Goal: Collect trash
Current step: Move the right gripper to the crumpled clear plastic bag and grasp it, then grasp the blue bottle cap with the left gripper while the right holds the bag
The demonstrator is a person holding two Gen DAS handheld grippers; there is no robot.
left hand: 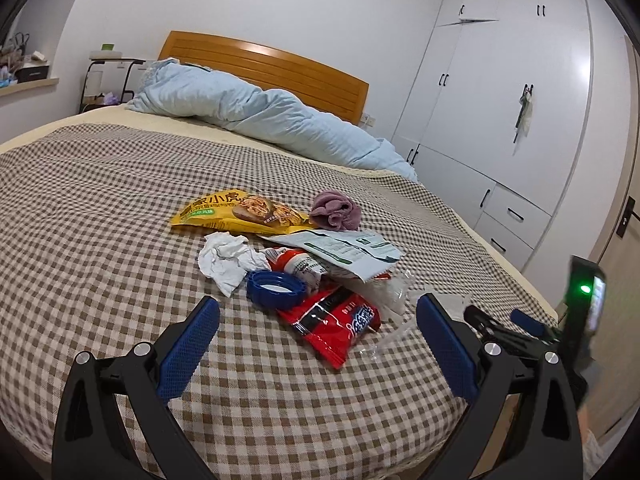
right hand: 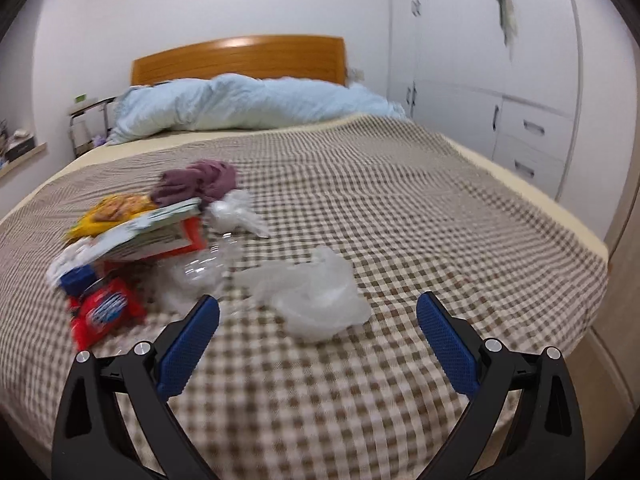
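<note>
A heap of trash lies on the checked bed cover. It holds a yellow snack bag, crumpled white tissue, a blue lid, a red wrapper, a pale printed packet and a purple cloth. My left gripper is open just before the red wrapper. My right gripper is open above a clear plastic bag; the heap, with the red wrapper, lies to its left. The right gripper also shows at the right of the left wrist view.
A light blue duvet is bunched against the wooden headboard. White wardrobes stand along the right wall. A side rack stands at the far left. The bed's right edge drops off near my right gripper.
</note>
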